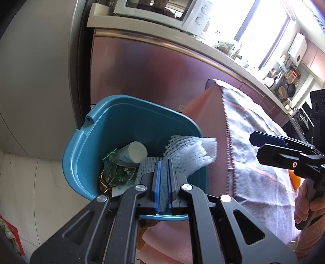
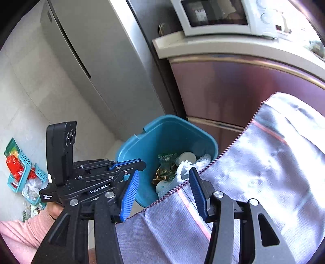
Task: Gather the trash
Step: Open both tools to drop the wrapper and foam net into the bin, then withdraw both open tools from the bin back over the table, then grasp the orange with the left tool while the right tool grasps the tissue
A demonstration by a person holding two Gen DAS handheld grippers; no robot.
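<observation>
A blue trash bin [image 1: 113, 113] stands on the floor beside the cloth-covered table; it also shows in the right wrist view [image 2: 168, 130]. Inside lie a white paper cup [image 1: 134, 152], green wrappers [image 1: 117, 172] and other scraps. My left gripper [image 1: 164, 162] is shut on a white foam fruit net [image 1: 191, 154] and holds it over the bin's right side. The net also shows in the right wrist view [image 2: 183, 168]. My right gripper [image 2: 164, 182] is open and empty above the table edge, next to the bin; it shows in the left wrist view [image 1: 262, 145].
A grey cloth [image 2: 254, 172] covers the pink table [image 1: 205, 121]. A maroon cabinet [image 1: 142, 71] with a microwave [image 1: 172, 10] on top stands behind the bin, with a grey fridge [image 2: 97, 61] at the left. Teal baskets with packets [image 2: 20, 168] lie on the floor.
</observation>
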